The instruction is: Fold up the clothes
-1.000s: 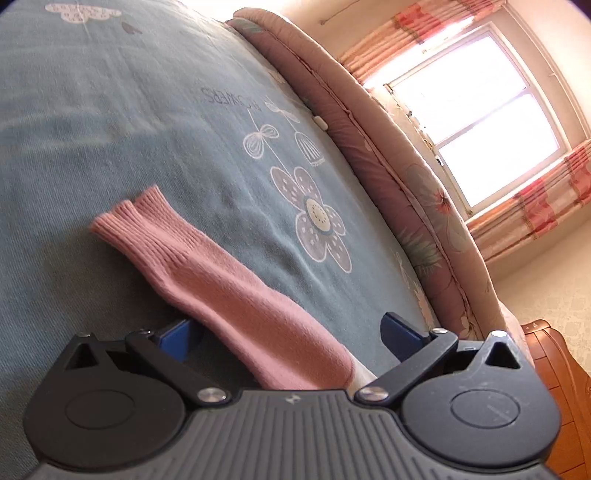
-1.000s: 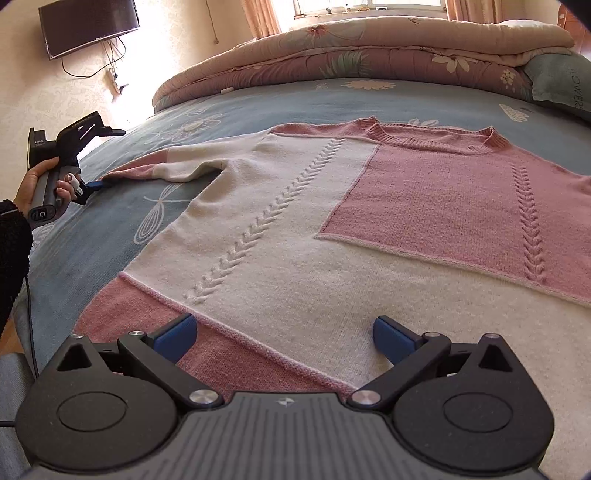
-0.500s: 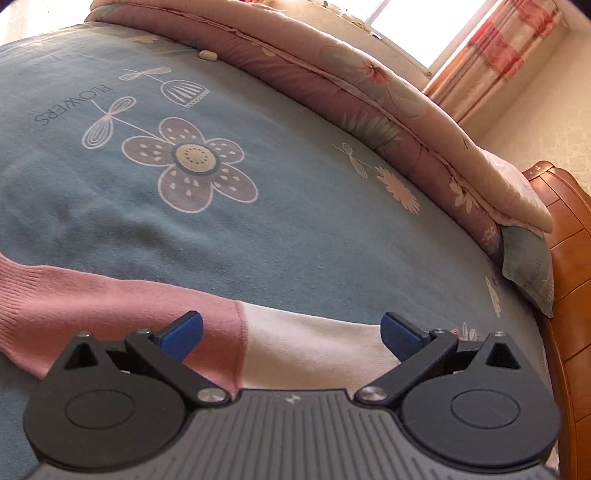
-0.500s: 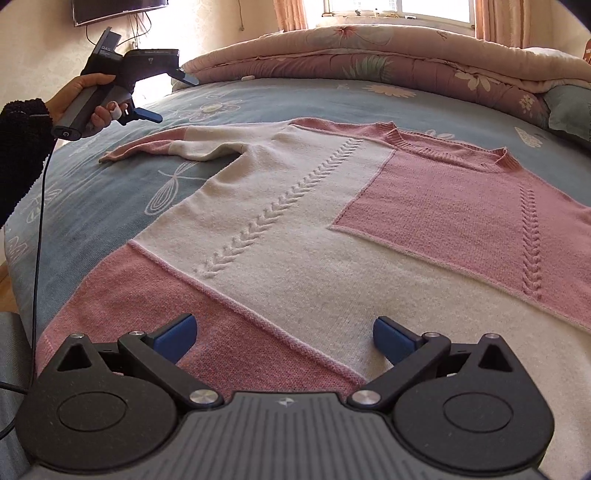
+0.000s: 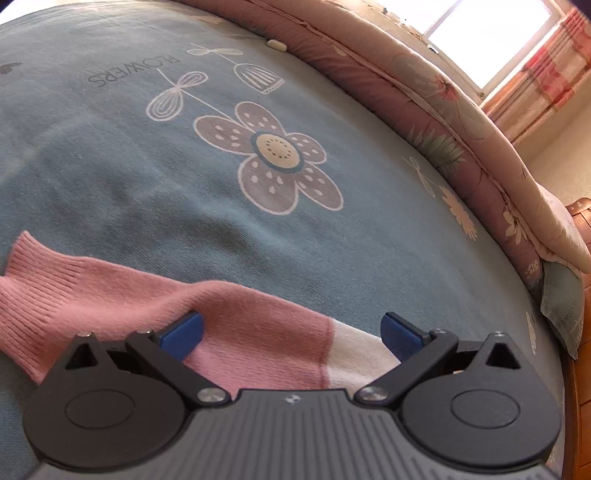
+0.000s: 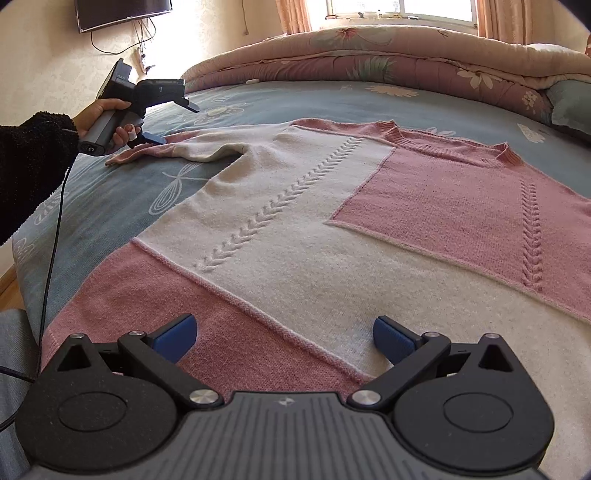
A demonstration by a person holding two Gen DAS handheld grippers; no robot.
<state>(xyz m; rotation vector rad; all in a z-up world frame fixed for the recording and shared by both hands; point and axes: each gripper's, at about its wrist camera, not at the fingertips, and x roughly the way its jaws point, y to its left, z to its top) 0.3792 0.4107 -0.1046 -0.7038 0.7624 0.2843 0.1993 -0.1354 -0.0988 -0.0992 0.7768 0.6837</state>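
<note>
A pink and cream knit sweater (image 6: 295, 229) lies flat, front up, on the blue flowered bedsheet (image 5: 147, 177). Its left sleeve (image 6: 166, 147) stretches out sideways, pink at the cuff (image 5: 55, 295) and cream further up. My left gripper (image 5: 291, 334) is open and down at that sleeve, with the pink part lying between its blue fingers (image 5: 181, 334). From the right wrist view, a hand (image 6: 107, 114) holds this left gripper (image 6: 171, 122) with one finger above the sleeve and one at it. My right gripper (image 6: 283, 338) hovers open over the sweater's pink hem band (image 6: 166, 295), holding nothing.
A rolled floral quilt (image 6: 388, 59) runs along the far side of the bed, with a pillow (image 6: 569, 107) at its right end. A cable (image 6: 55, 229) hangs from the left gripper over the bed edge. A TV (image 6: 122, 13) and a window (image 5: 480, 40) are on the walls.
The left gripper has come down from above the bed to the sleeve, so the pink part now lies between its open fingers. The right gripper has barely moved.
</note>
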